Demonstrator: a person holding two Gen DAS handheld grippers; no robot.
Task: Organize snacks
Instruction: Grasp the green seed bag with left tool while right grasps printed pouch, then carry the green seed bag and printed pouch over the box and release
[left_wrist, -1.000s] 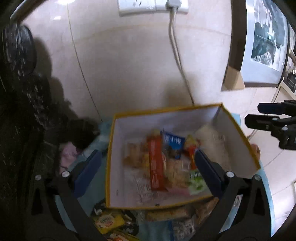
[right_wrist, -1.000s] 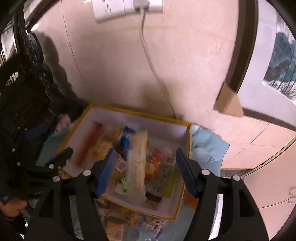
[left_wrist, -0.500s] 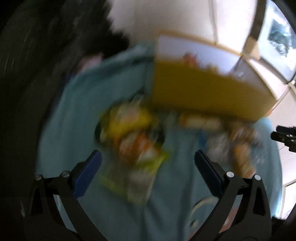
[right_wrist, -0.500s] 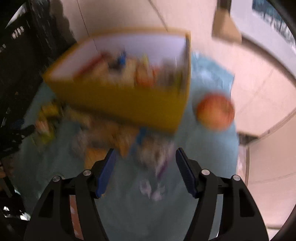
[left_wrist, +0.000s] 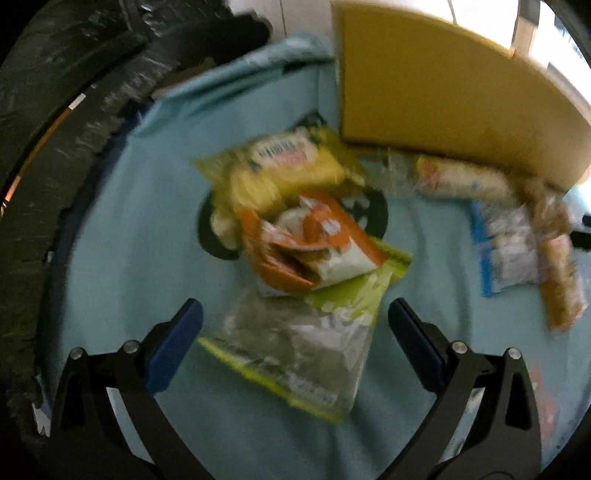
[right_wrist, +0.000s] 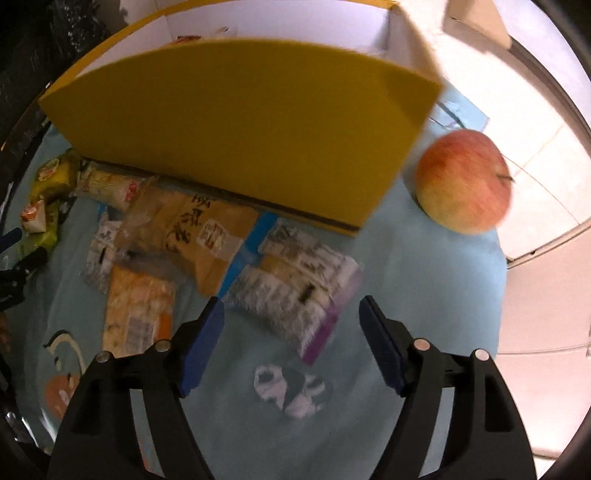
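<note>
Yellow card walls of the snack box (right_wrist: 236, 122) rise at the back of a pale blue cloth (right_wrist: 424, 295), and every loose packet lies on the cloth in front of that box. The right gripper (right_wrist: 291, 332) hangs over a purple-edged packet (right_wrist: 295, 288) just before the box's front wall; its jaws have just been opening and stand wide, the packet's near end lying between the blue pads, which grasp nothing. The left gripper (left_wrist: 295, 343), also spread and empty, frames a green-edged clear bag (left_wrist: 306, 339) that lies under an orange-and-white packet (left_wrist: 310, 240), itself against a yellow bag (left_wrist: 280, 166) nearer the box. An apple (right_wrist: 463, 181) sits beside the box's right corner. Likely the step in hand is two pickups for the box. Done well, each gripper would come straight down, pinch the packet across its narrow width, not its slippery sealed edge, and lift clear of the cloth. The left would best avoid catching the overlapping orange packet.
</note>
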